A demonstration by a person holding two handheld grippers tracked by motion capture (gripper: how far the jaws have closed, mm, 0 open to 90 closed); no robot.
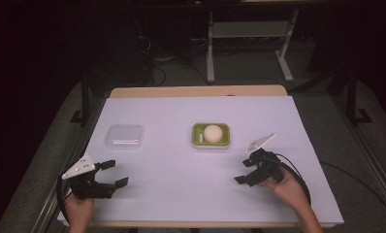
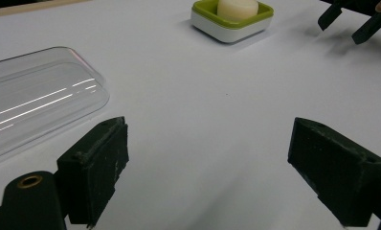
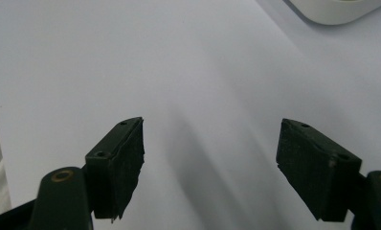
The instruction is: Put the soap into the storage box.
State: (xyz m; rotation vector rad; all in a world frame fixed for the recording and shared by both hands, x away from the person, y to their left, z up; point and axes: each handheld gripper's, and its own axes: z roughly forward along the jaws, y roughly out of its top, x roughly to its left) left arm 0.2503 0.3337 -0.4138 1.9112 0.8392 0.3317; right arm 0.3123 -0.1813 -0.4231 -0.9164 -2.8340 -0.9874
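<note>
High view: left gripper and right gripper gape empty, green-rimmed white soap dish between (round cream soap inside) | Left gripper view: clear plastic lid just beside wide-spread jaws | Right gripper view: jaws wide apart over white sheet.

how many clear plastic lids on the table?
1. The clear rectangular plastic lid lies flat on the white table sheet, ahead of the left claw, apart from the green-and-white soap dish.

Around the work surface

A white sheet covers a wooden table. Behind the table, a white metal frame stands on the grey floor, beside dark cables.
</note>
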